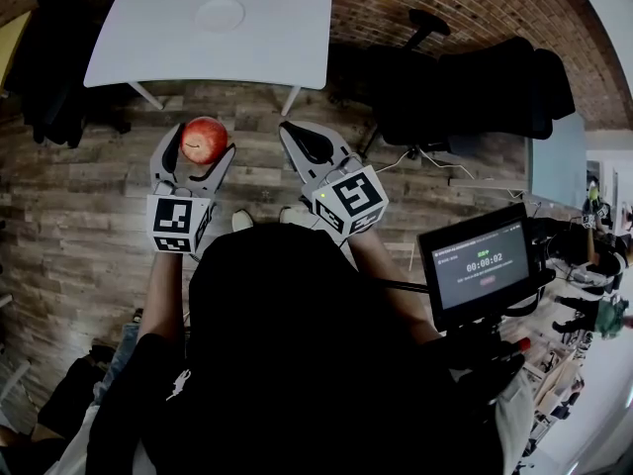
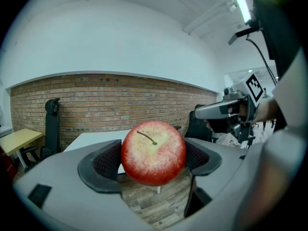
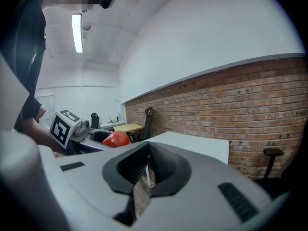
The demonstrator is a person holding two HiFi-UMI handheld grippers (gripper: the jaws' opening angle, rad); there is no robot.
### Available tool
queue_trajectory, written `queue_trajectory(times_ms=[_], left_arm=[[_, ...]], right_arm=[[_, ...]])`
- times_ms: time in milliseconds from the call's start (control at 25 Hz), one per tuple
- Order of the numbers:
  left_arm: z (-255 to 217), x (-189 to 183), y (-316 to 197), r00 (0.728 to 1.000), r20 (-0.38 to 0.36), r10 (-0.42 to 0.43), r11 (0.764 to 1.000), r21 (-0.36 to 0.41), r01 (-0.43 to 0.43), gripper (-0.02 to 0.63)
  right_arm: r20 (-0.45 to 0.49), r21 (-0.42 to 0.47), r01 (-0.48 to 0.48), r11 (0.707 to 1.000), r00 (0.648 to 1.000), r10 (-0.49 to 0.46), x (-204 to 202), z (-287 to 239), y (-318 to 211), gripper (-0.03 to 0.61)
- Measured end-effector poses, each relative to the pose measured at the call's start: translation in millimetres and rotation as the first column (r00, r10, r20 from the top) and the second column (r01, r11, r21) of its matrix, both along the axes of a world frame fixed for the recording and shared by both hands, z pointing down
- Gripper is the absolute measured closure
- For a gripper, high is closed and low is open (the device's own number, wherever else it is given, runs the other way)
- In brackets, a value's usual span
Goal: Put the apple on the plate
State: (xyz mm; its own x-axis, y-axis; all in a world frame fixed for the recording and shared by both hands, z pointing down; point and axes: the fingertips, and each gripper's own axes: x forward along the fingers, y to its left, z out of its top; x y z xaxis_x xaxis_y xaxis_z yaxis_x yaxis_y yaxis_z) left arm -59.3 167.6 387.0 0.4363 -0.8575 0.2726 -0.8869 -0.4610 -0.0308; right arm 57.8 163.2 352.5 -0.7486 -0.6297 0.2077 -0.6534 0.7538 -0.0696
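A red apple (image 1: 204, 139) with a yellowish top and a stem is held between the jaws of my left gripper (image 1: 201, 148), which is shut on it over the wooden floor. In the left gripper view the apple (image 2: 153, 152) fills the gap between the two dark pads. A white plate (image 1: 220, 14) lies on the white table (image 1: 277, 28) further ahead. My right gripper (image 1: 304, 142) is beside the left one, its jaws shut with nothing between them. From the right gripper view, the apple (image 3: 115, 139) shows at the left.
A black office chair (image 1: 465, 92) stands to the right of the table. A monitor (image 1: 478, 265) on an arm is at my right. Brick wall (image 1: 475, 8) runs behind the table. Dark bags (image 1: 59, 107) sit at the left, a yellow desk (image 2: 17, 139) beyond.
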Motion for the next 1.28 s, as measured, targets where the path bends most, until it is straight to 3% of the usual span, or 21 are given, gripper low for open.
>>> queue_trajectory(times_ms=[520, 1280], left_arm=[[30, -50, 3, 1.000, -0.019, 0.004, 1.000, -0.007, -0.004, 0.210], [28, -82, 20, 0.999, -0.002, -0.044, 0.999, -0.026, 0.044, 0.210]], right_arm=[[-0.031, -0.009, -0.004, 1.000, 1.000, 0.003, -47, 25, 3, 0.575], [-0.032, -0.021, 0.013, 1.000, 0.999, -0.013, -63, 22, 2, 0.575]])
